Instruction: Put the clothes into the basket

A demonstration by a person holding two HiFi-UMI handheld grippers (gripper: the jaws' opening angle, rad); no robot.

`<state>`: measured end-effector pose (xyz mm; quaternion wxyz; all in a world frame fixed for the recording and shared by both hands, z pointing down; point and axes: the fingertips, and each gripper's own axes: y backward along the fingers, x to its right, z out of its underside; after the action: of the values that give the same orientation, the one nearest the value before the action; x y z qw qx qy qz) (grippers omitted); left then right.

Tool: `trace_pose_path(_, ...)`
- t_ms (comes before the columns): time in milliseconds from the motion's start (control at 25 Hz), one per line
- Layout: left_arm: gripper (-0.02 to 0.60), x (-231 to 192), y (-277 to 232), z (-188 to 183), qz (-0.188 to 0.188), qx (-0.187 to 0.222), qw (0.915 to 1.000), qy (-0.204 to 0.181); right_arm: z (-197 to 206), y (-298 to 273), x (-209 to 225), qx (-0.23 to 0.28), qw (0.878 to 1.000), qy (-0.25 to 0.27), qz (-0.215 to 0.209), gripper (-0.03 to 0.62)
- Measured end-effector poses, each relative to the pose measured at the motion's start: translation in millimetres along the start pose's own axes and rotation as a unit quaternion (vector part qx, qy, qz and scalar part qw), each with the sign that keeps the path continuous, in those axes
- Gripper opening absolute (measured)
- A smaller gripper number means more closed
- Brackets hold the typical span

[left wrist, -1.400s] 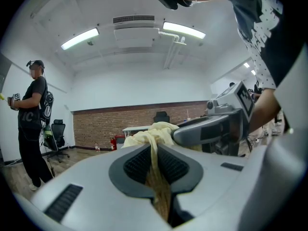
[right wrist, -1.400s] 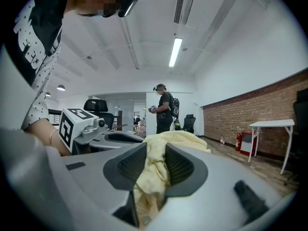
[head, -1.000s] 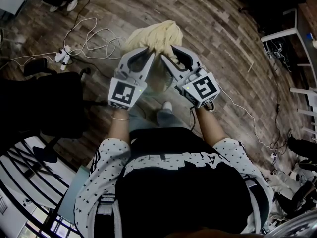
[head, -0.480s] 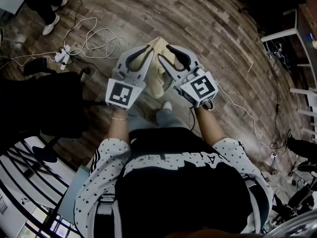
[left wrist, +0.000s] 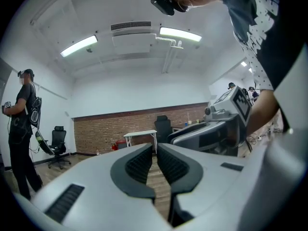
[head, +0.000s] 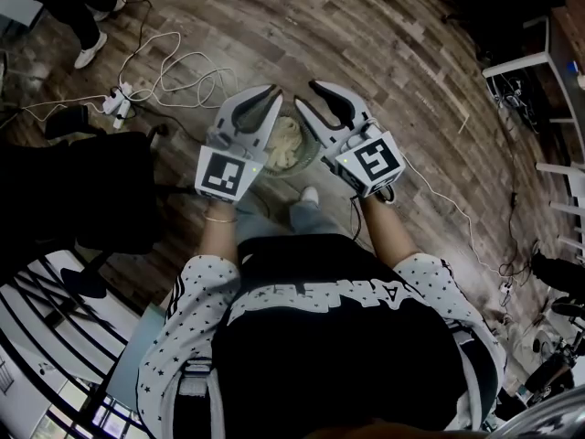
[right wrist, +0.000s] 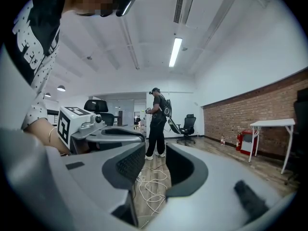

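Dark wooden floor (head: 411,80) fills the head view; the person (head: 338,337), in a black top with star-patterned sleeves, stands over it with both arms held forward; a black office chair (head: 82,190) sits at the left, and a white table (head: 530,58) stands at the right edge.

The left gripper (head: 274,99) and the right gripper (head: 307,96) hang side by side above the basket (head: 309,158), their tips angled toward each other; the basket stands on the floor just ahead of the person's shoe (head: 309,196).

The clothes (head: 285,140), a cream bundle, lie inside the basket, below the two grippers and apart from both.

In the left gripper view the ribbed pads (left wrist: 139,165) are drawn almost together, with only a thin slit between them and nothing in it; in the right gripper view the jaws have just been opening and stand clearly apart, with only floor and cable visible through the gap, so neither gripper holds anything.

A white cable (head: 174,67) loops over the floor at the upper left, running to a power strip (head: 117,103).
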<state>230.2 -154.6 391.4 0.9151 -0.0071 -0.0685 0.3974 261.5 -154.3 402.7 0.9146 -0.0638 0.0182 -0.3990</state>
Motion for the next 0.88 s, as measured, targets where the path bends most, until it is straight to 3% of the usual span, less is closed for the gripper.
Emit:
trace_pose_path(280,0.038,5,-1,6,0.007,0.001,0.9998,-0.02,1,3,3,-0.006,1.0,0.002,0.0,0.128)
trace_pose_path(400,0.029,5,-2,8,0.01,-0.021,0.9993,-0.029,-1,4,6,-0.004,1.0,-0.003,0.004,0.057)
trace_pose_path(680,0.014,-3,-2,2,-0.002,-0.017,0.9998,-0.005,-4,4,5,-0.006,1.0,-0.006,-0.005,0.043)
trace_pose_path(880,0.014,-6,-3,-6,-0.008,0.009,0.9995,0.028,-9,6,9,0.001,1.0,-0.008,0.004,0.041)
